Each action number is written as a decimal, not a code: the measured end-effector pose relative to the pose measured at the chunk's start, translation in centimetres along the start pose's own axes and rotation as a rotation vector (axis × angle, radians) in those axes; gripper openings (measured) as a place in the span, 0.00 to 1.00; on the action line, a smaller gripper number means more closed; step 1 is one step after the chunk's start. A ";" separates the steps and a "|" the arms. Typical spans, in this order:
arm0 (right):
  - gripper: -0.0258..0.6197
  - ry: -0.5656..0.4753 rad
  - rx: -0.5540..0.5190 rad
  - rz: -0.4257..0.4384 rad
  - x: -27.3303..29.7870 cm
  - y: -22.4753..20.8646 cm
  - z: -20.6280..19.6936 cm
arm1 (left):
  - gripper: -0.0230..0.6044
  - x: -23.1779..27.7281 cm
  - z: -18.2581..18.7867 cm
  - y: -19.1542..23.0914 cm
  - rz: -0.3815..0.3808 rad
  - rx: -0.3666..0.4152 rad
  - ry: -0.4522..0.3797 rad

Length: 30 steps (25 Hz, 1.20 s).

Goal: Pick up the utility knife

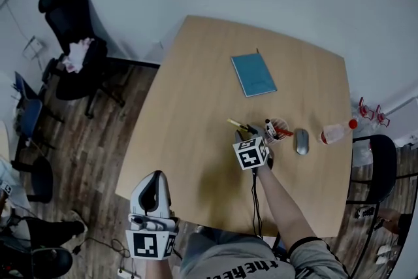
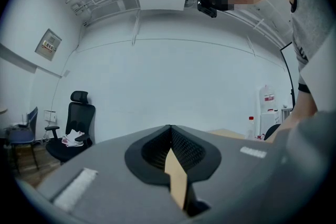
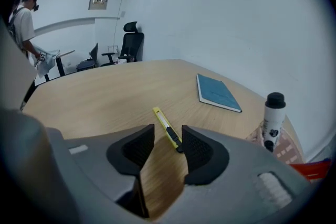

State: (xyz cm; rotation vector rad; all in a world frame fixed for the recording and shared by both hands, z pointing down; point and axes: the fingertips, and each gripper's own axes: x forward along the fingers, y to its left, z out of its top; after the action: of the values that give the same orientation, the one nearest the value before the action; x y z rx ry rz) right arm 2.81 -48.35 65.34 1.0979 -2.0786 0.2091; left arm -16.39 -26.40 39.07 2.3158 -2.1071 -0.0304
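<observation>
Legible writing: none certain; the notice on the far wall and the label of the black-capped bottle (image 3: 273,120) are too small to read, and the print on the person's shirt is cut off at the near edge. Utility knife (image 3: 167,129), yellow with a black slider, lies flat on the table (image 1: 196,108) just left of the pen cup (image 1: 277,129), its near end between the tips of the right gripper (image 3: 168,132), whose jaws stand apart and do not press on it. The right forearm reaches in from the near edge with that gripper tilted down, while the left gripper (image 2: 170,136), jaws together and empty, is held level off the table's near left corner.
</observation>
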 end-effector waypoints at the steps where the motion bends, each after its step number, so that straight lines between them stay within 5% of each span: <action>1: 0.30 0.007 -0.014 -0.003 0.4 0.0 -0.1 | 0.07 -0.1 -0.2 0.2 0.007 -0.001 0.005; 7: 0.32 0.039 -0.061 -0.016 1.9 -0.8 -0.5 | 0.07 -0.7 -0.7 1.1 0.035 -0.004 0.028; 12: 0.30 0.025 0.050 0.043 2.0 -0.7 -0.8 | 0.07 -0.8 -1.1 1.5 0.045 -0.013 0.036; 17: 0.15 0.027 0.101 0.067 2.1 0.4 -0.9 | 0.07 -0.7 -1.1 1.4 0.037 -0.007 0.034; 30: 0.14 -0.017 0.311 0.124 -1.2 1.9 -0.4 | 0.07 -2.0 -0.8 2.3 0.031 -0.005 0.026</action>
State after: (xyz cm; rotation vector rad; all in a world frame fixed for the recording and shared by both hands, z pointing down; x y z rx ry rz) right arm 1.99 -46.24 65.17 1.1527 -2.1803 0.6028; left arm -18.89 -24.63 39.90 2.2682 -2.1276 -0.0058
